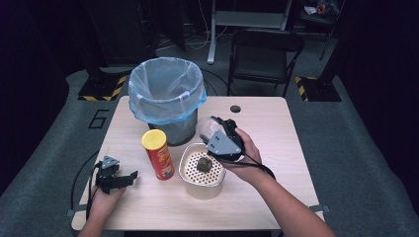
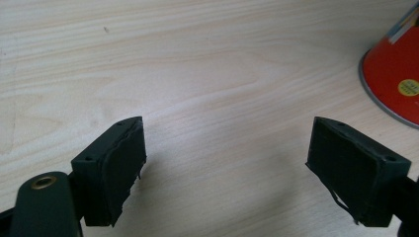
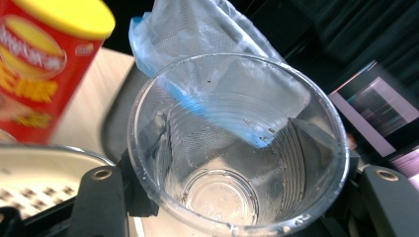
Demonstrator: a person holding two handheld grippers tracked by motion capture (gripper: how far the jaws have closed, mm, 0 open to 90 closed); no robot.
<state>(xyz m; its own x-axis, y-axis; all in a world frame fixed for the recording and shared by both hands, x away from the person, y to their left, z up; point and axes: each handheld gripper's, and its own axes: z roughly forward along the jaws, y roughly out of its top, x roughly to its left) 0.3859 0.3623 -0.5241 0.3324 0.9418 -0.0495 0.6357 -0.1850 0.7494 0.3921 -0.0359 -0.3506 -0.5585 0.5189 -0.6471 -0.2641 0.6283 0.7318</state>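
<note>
My right gripper (image 1: 213, 129) is shut on a clear plastic cup (image 1: 208, 127), tipped on its side over the back rim of a white perforated bowl (image 1: 201, 186). A dark lump (image 1: 204, 164) lies in the bowl. In the right gripper view the cup (image 3: 237, 143) looks empty, with a few dark specks on its wall, and its mouth faces the camera between the jaws of my right gripper (image 3: 232, 148). My left gripper (image 1: 128, 177) rests low at the table's front left, open, with bare wood between its pads (image 2: 118, 168).
A red chip can with a yellow lid (image 1: 158, 154) stands left of the bowl, its base (image 2: 395, 74) near my left gripper. A bin lined with a blue bag (image 1: 167, 91) stands at the back of the wooden table (image 1: 267, 128). A folding chair (image 1: 264, 54) stands beyond.
</note>
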